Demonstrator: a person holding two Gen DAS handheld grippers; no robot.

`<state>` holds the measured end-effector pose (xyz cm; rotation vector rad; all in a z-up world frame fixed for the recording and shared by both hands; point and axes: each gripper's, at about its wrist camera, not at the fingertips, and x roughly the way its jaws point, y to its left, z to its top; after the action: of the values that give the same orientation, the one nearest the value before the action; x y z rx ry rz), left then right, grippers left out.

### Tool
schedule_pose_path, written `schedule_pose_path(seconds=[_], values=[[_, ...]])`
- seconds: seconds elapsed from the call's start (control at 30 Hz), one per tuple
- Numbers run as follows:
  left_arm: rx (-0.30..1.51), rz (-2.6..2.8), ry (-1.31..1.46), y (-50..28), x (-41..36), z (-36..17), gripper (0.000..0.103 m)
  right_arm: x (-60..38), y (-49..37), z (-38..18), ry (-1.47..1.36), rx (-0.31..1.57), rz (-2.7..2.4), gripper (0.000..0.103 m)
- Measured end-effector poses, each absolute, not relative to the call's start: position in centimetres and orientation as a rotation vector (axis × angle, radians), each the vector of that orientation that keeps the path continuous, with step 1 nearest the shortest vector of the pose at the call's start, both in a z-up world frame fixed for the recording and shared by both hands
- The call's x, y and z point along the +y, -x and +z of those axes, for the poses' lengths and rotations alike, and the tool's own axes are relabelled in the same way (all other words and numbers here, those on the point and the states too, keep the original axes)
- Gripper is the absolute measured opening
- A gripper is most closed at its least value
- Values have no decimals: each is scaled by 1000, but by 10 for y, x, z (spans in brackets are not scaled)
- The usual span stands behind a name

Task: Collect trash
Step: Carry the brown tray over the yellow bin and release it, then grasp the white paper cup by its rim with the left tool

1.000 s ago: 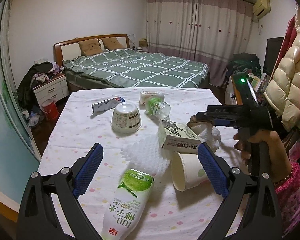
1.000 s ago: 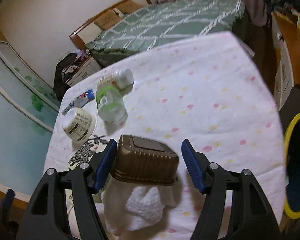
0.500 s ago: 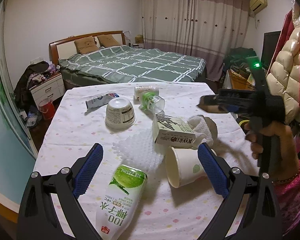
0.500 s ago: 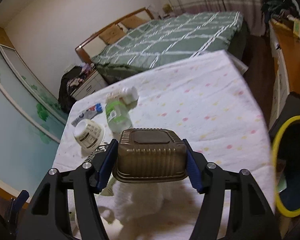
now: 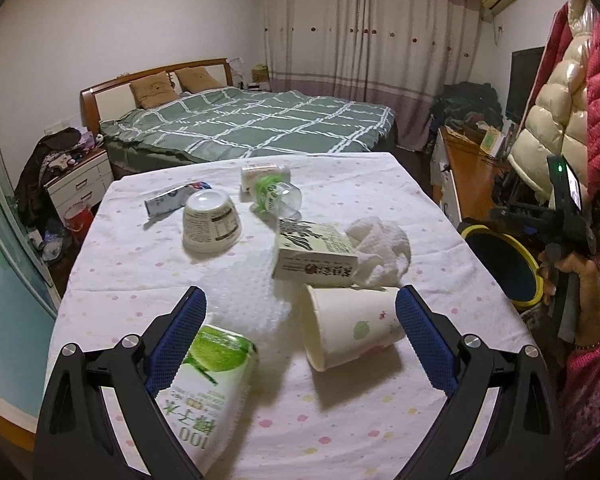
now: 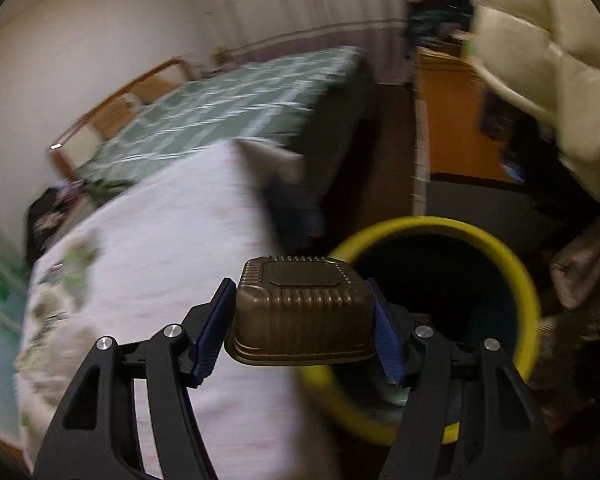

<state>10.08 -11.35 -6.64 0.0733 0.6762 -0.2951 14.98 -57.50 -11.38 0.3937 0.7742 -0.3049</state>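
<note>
Swinging off the tabletop now, the brown plastic tray has travelled from above the white towel to the yellow-rimmed bin at the table's side. It sits upside down, pinched between the blue pads of the right claw, overlapping the near-left part of the bin's rim (the view is smeared with motion, so fine detail is lost). From the left wrist camera, the right claw shows at the far right, out past the tabletop edge and over the bin.

Over to the left claw: spread wide, holding nothing, low over the near tabletop. Between its fingers lie a tipped paper cup, mouth to the left, and the top of a green-and-white carton. Just beyond, a printed box leans against the white towel. Farther back sit an upturned bowl, a clear bottle on its side and a flattened tube.
</note>
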Motion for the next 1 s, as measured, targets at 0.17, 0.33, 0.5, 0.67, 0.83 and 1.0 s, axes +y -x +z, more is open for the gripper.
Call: schedule_pose_path(seconds=[0.17, 0.33, 0.5, 0.67, 0.83, 1.0], values=[[705, -320, -87, -103, -128, -73, 94, -626, -141, -146, -412, 825, -428, 62], [734, -350, -115, -106, -147, -82, 94, -644, -148, -173, -412, 882, -465, 63], [761, -378, -123, -109, -156, -90, 94, -648, -147, -184, -421, 888, -472, 70], [780, -383, -121, -113, -157, -99, 94, -644, -139, -180, -423, 873, -459, 70], [803, -400, -126, -123, -156, -111, 94, -635, -132, -168, -420, 849, -438, 71], [830, -405, -127, -132, -155, -123, 94, -627, -132, -161, -413, 838, -415, 72]])
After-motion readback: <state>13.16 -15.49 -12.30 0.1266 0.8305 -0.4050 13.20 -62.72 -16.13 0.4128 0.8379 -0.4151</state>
